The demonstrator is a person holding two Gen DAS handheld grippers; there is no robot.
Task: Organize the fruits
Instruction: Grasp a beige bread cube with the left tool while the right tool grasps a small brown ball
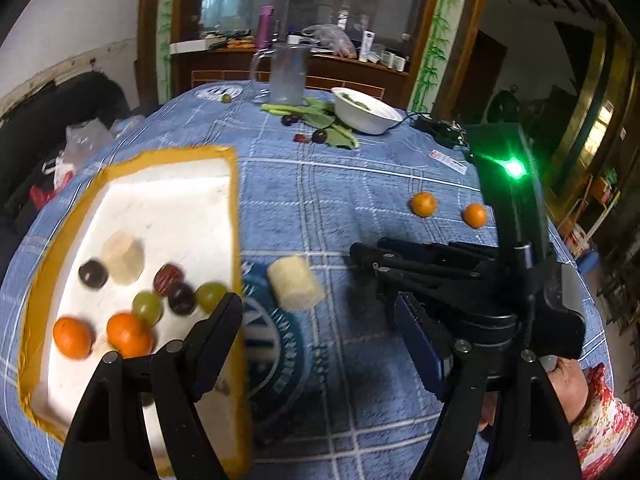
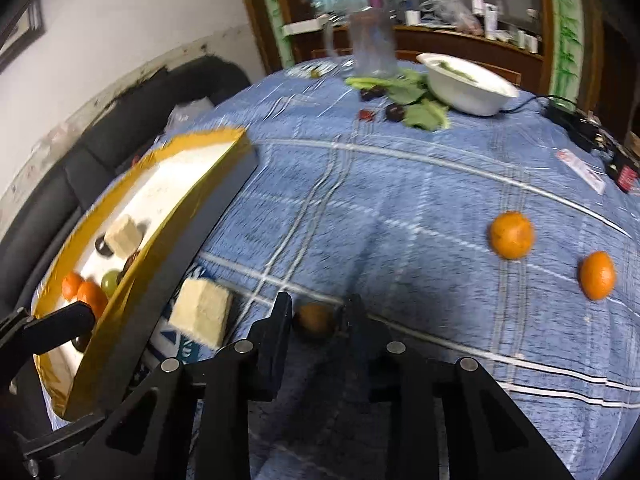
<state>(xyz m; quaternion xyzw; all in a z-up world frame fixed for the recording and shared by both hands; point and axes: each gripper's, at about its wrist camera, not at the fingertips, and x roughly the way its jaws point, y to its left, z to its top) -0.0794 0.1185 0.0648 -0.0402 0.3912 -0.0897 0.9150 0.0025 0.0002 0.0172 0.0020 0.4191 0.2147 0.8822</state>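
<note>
A white tray with a yellow rim [image 1: 224, 208] [image 2: 208, 168] lies at the left of the blue checked tablecloth. It holds two tangerines [image 1: 73, 338], green grapes [image 1: 147, 307], dark fruits [image 1: 93, 274] and a pale cut chunk [image 1: 123, 256]. Another pale chunk [image 1: 295, 288] [image 2: 202, 318] lies just right of the tray. Two tangerines [image 1: 424, 204] [image 2: 512, 235] lie further right. My left gripper [image 1: 320, 312] is open and empty at the tray's near right corner. My right gripper [image 2: 316, 316] is shut on a small brown fruit [image 2: 314, 320], just above the cloth.
At the far side stand a white bowl [image 1: 366, 110] [image 2: 468, 84], a glass jug [image 1: 286, 74], green leaves [image 1: 320, 118] with dark fruits and a red one [image 1: 302, 138]. A black cable and adapter [image 2: 572, 120] lie at the far right. A sofa borders the table's left.
</note>
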